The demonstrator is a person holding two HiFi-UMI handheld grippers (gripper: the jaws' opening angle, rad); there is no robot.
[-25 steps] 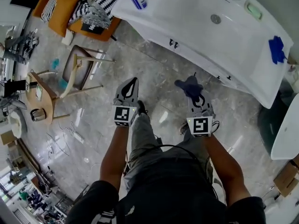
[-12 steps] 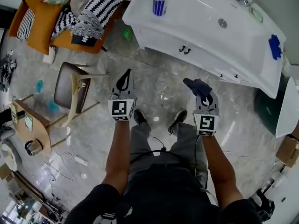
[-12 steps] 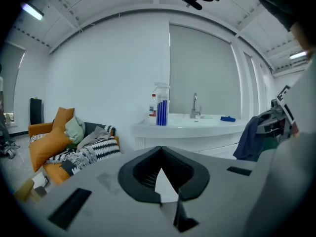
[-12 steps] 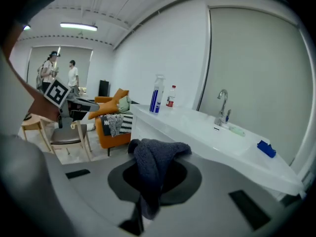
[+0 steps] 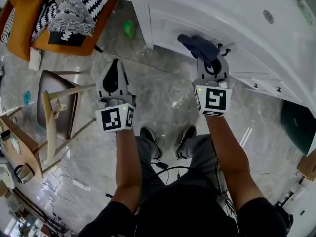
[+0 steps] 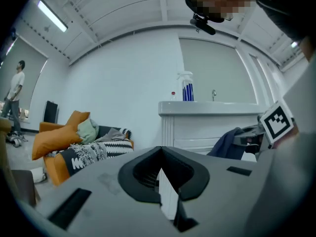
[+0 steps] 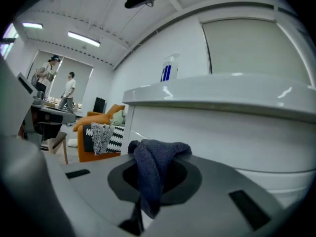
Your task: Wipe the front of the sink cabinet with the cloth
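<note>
The white sink cabinet fills the top right of the head view, its front panel facing me. My right gripper is shut on a dark blue cloth, which hangs bunched over the jaws' tips close to the cabinet front; whether it touches, I cannot tell. In the right gripper view the cloth droops across the right gripper. My left gripper is held over the floor to the left, shut with nothing in it. From the left gripper view the cloth shows beside the cabinet.
An orange sofa with striped cushions lies at the upper left, and a wooden chair stands left of my legs. A green item is on the floor by the cabinet corner. A spray bottle stands on the countertop. Two people stand far off.
I have stepped closer to the cabinet. Both grippers moved forward, and the right one carried the cloth up to the cabinet front.
</note>
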